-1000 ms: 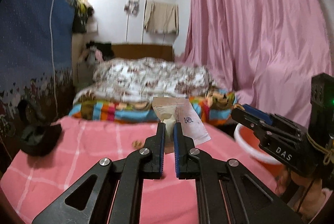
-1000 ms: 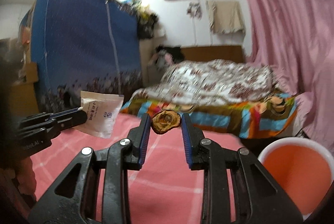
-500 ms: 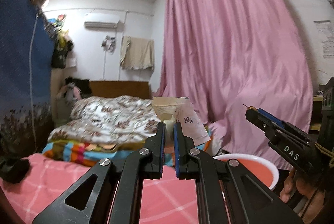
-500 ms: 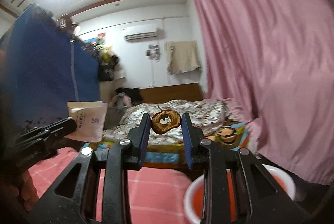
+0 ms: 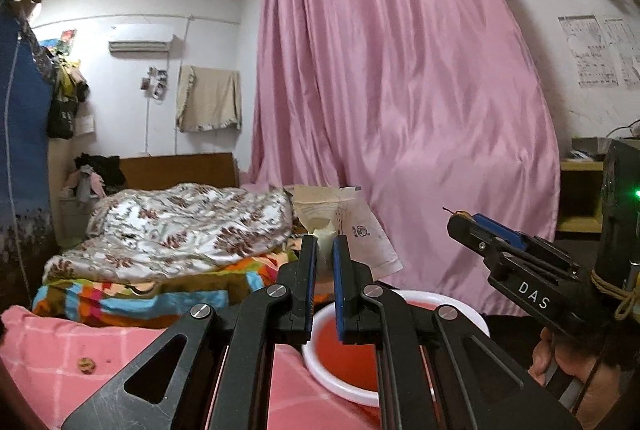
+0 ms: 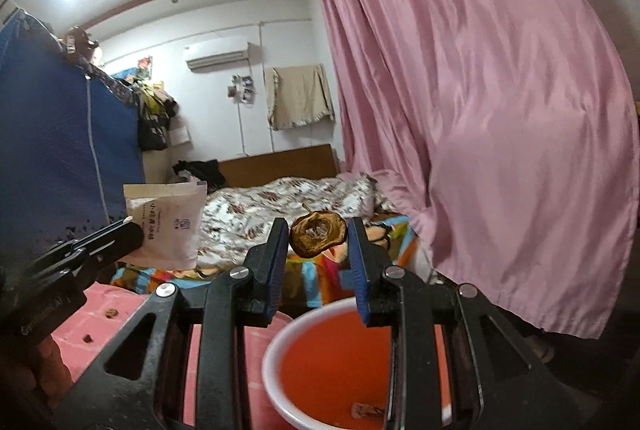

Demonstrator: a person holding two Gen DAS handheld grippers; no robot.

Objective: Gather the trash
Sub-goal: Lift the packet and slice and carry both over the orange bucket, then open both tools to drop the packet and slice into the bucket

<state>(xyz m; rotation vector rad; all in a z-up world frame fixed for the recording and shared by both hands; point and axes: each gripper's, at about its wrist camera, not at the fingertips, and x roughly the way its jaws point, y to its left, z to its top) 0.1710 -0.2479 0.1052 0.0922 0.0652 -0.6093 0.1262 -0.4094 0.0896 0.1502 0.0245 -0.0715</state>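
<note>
Now the left gripper (image 5: 325,250) is clamped on a cream paper pouch with printed lettering (image 5: 348,226), held upright above the table edge. Beside it, the right gripper (image 6: 318,244) pinches a brown, shrivelled ring of dried fruit peel (image 6: 318,233) between its blue pads. Below both sits a round red plastic basin with a white rim (image 6: 280,342), with one small scrap (image 6: 366,408) already inside. Neither held piece is dropped yet. On the pink checked tablecloth (image 5: 48,382), a brown crumb (image 5: 86,364) waits, so collection looks partway done.
</note>
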